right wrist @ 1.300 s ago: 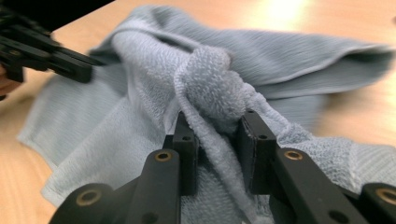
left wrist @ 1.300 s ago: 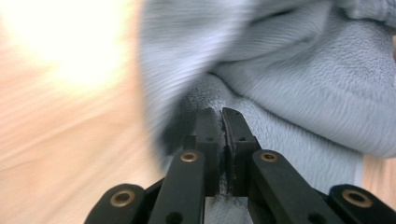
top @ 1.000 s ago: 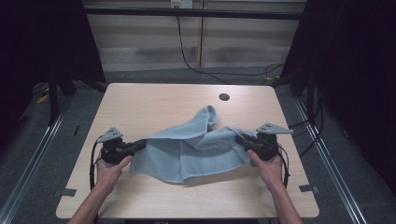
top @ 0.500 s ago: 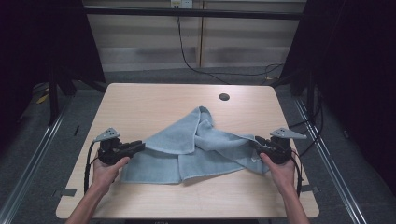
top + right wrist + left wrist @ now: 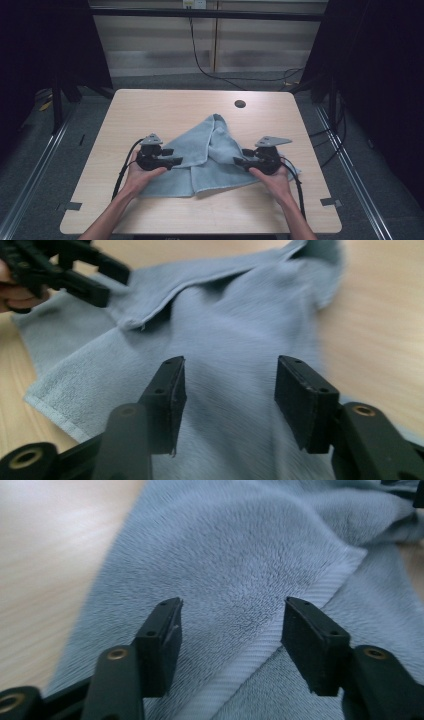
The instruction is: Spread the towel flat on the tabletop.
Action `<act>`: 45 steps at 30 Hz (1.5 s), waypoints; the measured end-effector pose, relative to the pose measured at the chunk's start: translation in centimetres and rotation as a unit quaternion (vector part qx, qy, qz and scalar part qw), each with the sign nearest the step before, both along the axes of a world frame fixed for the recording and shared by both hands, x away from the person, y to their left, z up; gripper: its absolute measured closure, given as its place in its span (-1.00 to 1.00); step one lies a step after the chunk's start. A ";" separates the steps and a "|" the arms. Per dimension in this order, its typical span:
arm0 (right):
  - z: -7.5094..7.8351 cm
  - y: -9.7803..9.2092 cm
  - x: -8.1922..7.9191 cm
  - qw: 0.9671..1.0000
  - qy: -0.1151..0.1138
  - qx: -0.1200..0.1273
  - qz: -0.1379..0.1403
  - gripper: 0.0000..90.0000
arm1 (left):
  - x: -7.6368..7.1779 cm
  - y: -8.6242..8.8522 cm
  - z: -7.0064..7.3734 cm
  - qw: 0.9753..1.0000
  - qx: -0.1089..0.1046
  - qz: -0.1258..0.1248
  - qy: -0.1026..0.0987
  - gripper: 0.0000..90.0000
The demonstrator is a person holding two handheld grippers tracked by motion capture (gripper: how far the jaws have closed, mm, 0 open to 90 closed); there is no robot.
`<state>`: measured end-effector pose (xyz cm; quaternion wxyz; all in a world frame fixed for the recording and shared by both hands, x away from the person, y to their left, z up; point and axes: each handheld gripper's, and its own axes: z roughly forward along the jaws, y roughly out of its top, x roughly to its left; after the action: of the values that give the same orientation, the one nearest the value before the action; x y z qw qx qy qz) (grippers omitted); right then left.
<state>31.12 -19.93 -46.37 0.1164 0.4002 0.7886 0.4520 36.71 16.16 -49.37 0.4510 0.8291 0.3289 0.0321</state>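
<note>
One grey-blue towel [image 5: 210, 155] lies crumpled on the tabletop [image 5: 150, 110], a little near of its middle, with a peak bunched up toward the far side and a ribbed hem folded across it (plain in the left gripper view). Two grippers flank it. The left gripper [image 5: 175, 161] is at the towel's left edge, its jaws spread with nothing between them. The right gripper [image 5: 239, 162] is over the towel's right part, its jaws likewise spread. One round hole [image 5: 240, 104] sits in the far tabletop.
</note>
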 end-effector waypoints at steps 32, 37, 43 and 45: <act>-0.6 -3.7 0.9 0.994 -0.011 -0.027 -0.105 0.83 | -1.4 4.2 -1.0 0.995 0.073 0.045 -0.042 0.87; 1.2 -8.1 1.3 0.985 -0.024 -0.011 -0.169 0.83 | -1.7 7.1 -1.0 0.994 0.073 0.075 -0.041 0.87; 0.8 -9.3 3.3 0.984 -0.021 -0.007 -0.174 0.75 | -1.4 9.4 -1.1 0.995 0.038 0.088 -0.019 0.83; 0.0 -9.1 3.9 0.984 -0.014 -0.010 -0.177 0.64 | -1.6 9.1 -0.8 0.996 0.036 0.081 -0.023 0.79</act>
<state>34.99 -29.00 -46.38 0.2089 0.5259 0.7082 0.4222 35.15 25.21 -50.20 0.4240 0.8148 0.3827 0.0995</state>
